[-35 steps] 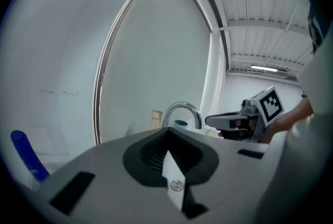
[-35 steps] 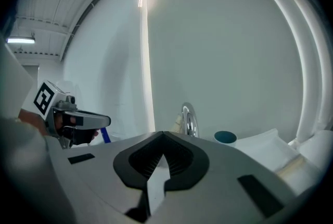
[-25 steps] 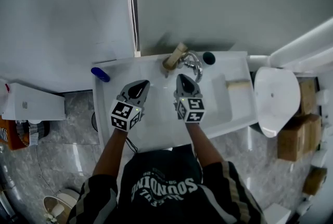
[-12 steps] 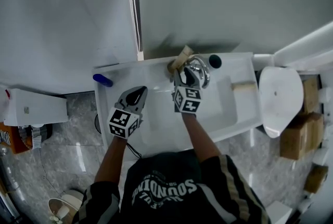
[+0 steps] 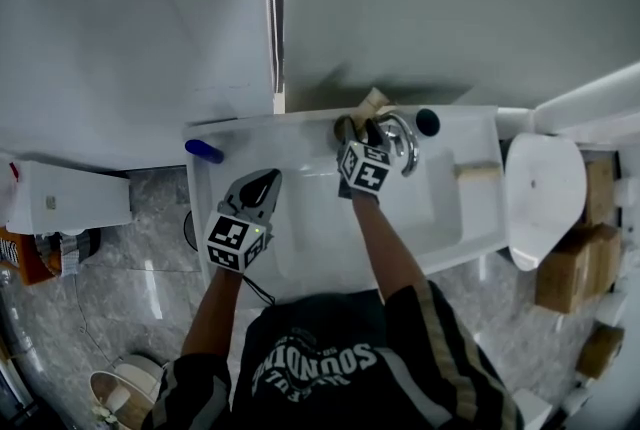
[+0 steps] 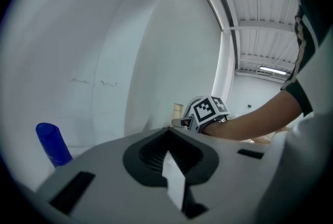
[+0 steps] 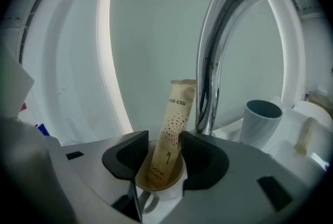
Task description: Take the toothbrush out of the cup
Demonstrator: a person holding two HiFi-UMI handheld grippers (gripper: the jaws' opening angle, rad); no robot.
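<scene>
While the toothbrush (image 7: 175,113), in its paper sleeve, stands tilted in the cup (image 7: 162,190) at the sink's (image 5: 305,253) far rim, just left of the faucet (image 7: 208,72), the right gripper (image 7: 164,138) has just been opening, its jaws spread either side of the sleeve. The left gripper (image 6: 167,133) hovers nearer, fingers pressed together, empty.

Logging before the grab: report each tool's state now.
Left tool: closed, empty.
Right tool: jaws just been opening, wrapped toothbrush between them, ungripped.
</scene>
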